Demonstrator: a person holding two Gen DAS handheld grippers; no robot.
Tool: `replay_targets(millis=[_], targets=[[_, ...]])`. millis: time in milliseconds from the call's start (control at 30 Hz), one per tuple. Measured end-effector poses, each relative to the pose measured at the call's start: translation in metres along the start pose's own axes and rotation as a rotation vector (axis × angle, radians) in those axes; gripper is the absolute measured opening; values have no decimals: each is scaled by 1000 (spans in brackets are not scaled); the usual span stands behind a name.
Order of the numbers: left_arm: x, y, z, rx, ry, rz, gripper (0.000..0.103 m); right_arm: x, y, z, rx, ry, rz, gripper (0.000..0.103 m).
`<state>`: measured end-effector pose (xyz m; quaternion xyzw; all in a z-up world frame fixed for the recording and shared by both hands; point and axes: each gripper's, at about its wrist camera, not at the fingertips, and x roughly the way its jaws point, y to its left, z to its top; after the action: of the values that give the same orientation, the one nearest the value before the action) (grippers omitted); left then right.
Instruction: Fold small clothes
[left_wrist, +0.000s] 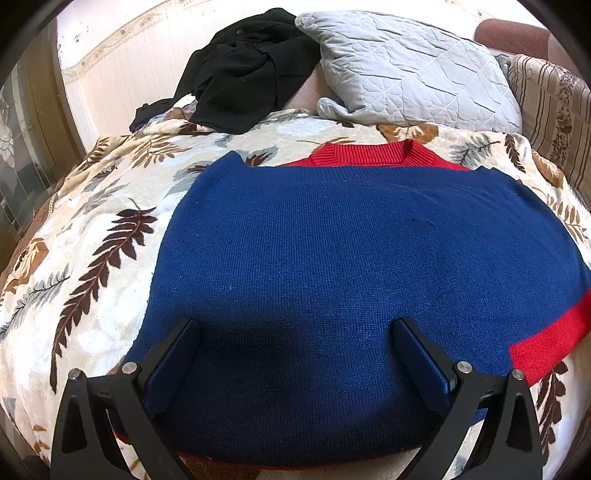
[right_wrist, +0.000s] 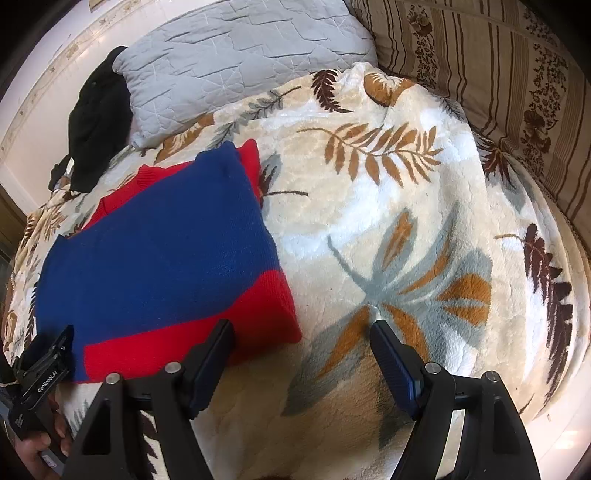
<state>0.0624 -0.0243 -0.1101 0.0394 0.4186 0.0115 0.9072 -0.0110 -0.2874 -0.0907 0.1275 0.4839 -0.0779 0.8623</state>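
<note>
A blue knit sweater with red collar and red cuffs lies folded flat on the leaf-patterned blanket. My left gripper is open, its jaws spread over the sweater's near edge, holding nothing. In the right wrist view the sweater lies at the left, its red band nearest. My right gripper is open and empty over the blanket, just right of the sweater's red corner. The left gripper shows at the far left edge, held in a hand.
A grey quilted pillow and a heap of black clothing lie at the far end of the bed. A striped floral cushion borders the right side. A white wall stands at the back left.
</note>
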Motion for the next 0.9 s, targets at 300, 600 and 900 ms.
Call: replay_targets(millis=[300,600,900], targets=[[0,0,0,1,0,0,103,1,0,0,-2,-1,-3,80],[0,0,-1,1,0,0,103,1,1,0,-6,-4,-10,80],[-1,0,-1,1,-1,0,103,1,0,1,-9,-6,-13,80]])
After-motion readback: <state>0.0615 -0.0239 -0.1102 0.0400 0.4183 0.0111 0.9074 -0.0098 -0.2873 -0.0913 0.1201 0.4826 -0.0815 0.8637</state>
